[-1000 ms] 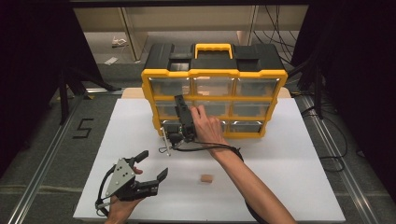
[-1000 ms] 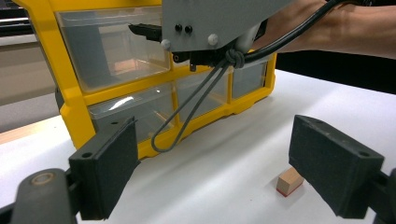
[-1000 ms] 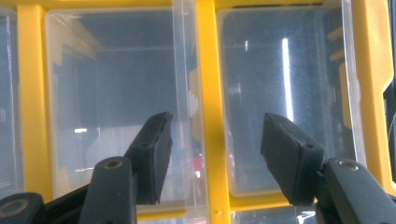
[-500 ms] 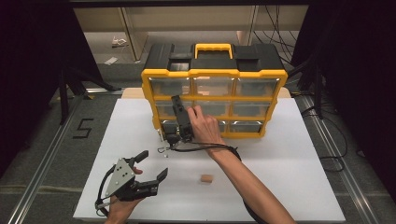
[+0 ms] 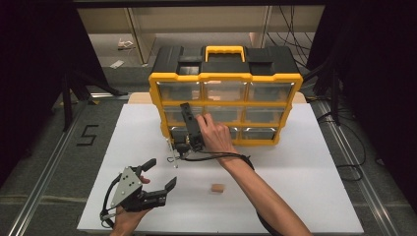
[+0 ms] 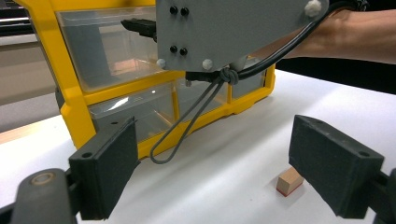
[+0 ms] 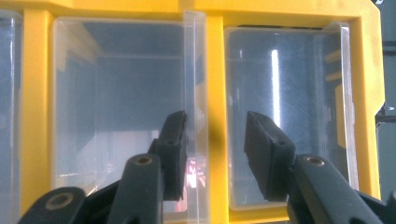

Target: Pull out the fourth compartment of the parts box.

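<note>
A yellow organizer (image 5: 226, 78) with clear drawers stands at the back of the white table. My right gripper (image 5: 186, 107) is up against its left column. In the right gripper view its jaws have just been closing, and the gripper (image 7: 215, 149) straddles a drawer's clear lip (image 7: 195, 93) and the yellow divider (image 7: 215, 70). The right pad still stands off, so nothing is pinched. My left gripper (image 5: 161, 173) is held open near the front left, with nothing between its pads (image 6: 327, 163). A small wooden block (image 5: 217, 188) lies on the table, just ahead of the left gripper (image 6: 215, 163).
The white table top (image 5: 305, 162) ends at a front edge close to the left hand. The right gripper's black cable (image 5: 231, 157) loops across the table behind the block (image 6: 289, 181). Dark floor, rails and stands surround the table.
</note>
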A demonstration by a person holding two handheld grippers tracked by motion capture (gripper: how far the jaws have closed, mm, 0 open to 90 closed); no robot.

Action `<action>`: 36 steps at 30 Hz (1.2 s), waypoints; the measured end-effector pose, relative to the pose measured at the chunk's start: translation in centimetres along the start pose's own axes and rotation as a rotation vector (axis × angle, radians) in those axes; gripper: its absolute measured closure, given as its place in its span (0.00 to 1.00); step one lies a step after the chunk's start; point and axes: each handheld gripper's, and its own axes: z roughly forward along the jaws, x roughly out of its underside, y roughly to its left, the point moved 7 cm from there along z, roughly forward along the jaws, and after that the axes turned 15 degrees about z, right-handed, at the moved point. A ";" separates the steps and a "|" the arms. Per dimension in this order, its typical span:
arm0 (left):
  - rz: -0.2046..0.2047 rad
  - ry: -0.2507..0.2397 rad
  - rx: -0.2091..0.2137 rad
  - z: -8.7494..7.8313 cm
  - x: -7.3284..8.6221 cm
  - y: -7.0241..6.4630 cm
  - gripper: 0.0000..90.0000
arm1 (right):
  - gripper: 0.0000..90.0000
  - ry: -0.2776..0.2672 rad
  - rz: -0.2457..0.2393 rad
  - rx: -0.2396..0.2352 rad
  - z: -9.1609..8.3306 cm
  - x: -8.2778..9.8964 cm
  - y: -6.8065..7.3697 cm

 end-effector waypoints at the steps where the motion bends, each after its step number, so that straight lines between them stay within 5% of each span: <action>1: -0.001 0.000 -0.001 0.0 0.0 0.0 0.17 | 0.70 -0.001 0.000 0.000 0.0 0.0 0.0; 21: -0.029 0.043 -0.034 0.0 0.5 0.7 0.17 | 0.88 -0.001 0.006 -0.011 -0.1 0.3 0.7; 36: -0.026 0.037 -0.033 0.0 0.4 0.7 0.17 | 0.89 0.006 0.010 -0.019 -0.1 0.3 0.7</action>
